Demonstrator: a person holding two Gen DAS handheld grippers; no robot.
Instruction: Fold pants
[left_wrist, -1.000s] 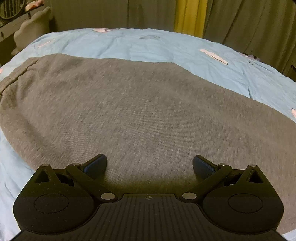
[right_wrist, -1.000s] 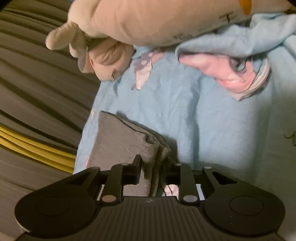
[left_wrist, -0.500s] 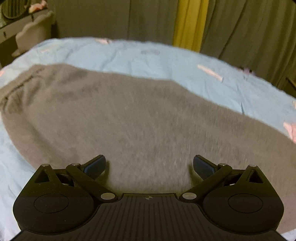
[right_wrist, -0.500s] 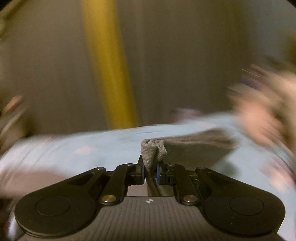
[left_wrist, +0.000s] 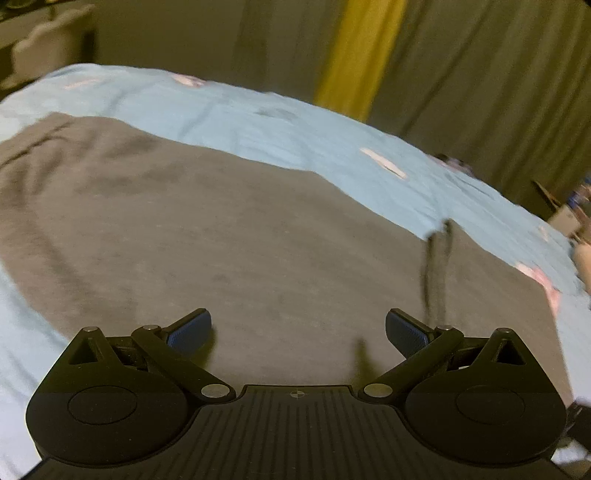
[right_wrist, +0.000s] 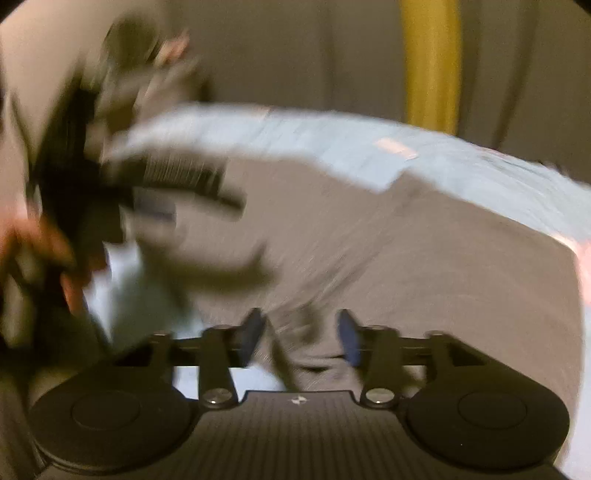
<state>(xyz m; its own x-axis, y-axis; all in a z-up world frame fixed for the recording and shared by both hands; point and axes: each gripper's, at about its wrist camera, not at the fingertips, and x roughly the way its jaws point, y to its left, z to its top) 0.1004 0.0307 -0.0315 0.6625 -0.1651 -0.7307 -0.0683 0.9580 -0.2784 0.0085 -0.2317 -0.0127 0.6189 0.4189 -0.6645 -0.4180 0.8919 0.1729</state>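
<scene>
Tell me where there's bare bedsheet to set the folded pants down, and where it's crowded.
Free: the strip of light blue bedsheet between the grey pants' far edge and the curtains. A narrower bare strip borders the pants' near left edge. Crowded: the bed's middle, covered by the pants, and the blurred clutter at the right bed edge.

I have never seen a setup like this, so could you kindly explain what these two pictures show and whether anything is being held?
No robot here: a person carries a handheld two-finger gripper in each hand, each with a camera looking along its fingers. One picture comes from the left gripper, jaws wide open, holding nothing. The other, blurred by motion, comes from the right gripper; its jaws are opening, with a bit of cloth between them. Grey pants lie spread on a light blue bedsheet.
</scene>
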